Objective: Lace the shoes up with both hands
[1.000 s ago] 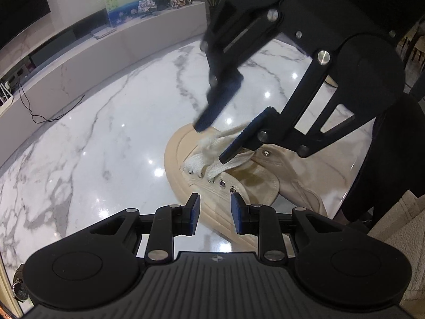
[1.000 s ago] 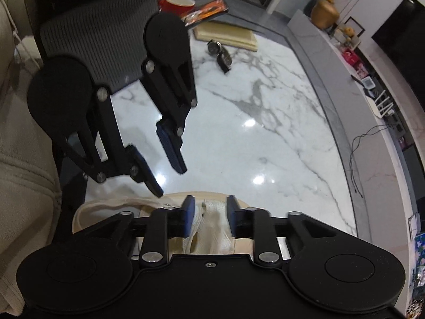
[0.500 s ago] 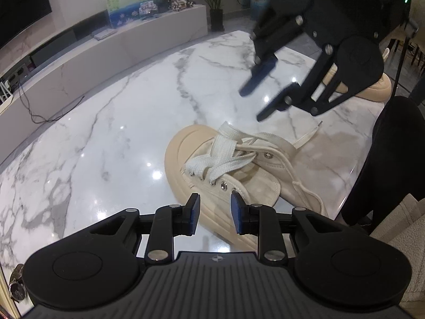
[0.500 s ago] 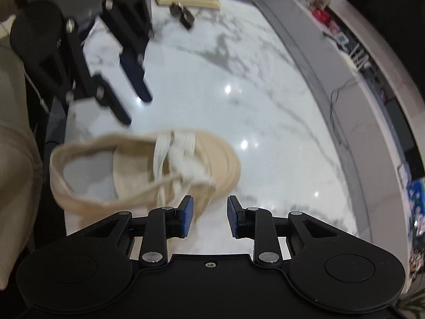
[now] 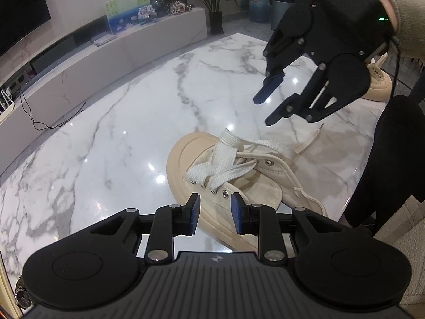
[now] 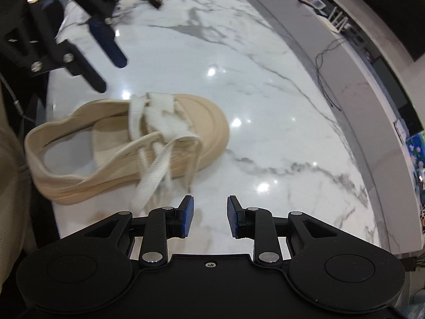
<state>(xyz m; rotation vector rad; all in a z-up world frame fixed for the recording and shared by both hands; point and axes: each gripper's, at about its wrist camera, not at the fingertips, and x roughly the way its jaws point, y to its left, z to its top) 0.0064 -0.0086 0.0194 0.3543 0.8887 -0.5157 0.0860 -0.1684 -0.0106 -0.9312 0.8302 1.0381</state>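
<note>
readable text: none | gripper body (image 5: pixel 215 258): small compass-like emblem, no letters | picture panel (image 5: pixel 127 10) on far shelf: print too small to read | shoe (image 5: pixel 228 183): no brand visible

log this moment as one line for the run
left gripper open, empty | right gripper open, empty | beige shoe on marble table | laces loose

Half-laced cream shoe (image 5: pixel 233 175) on marble table (image 5: pixel 111 138)
</note>
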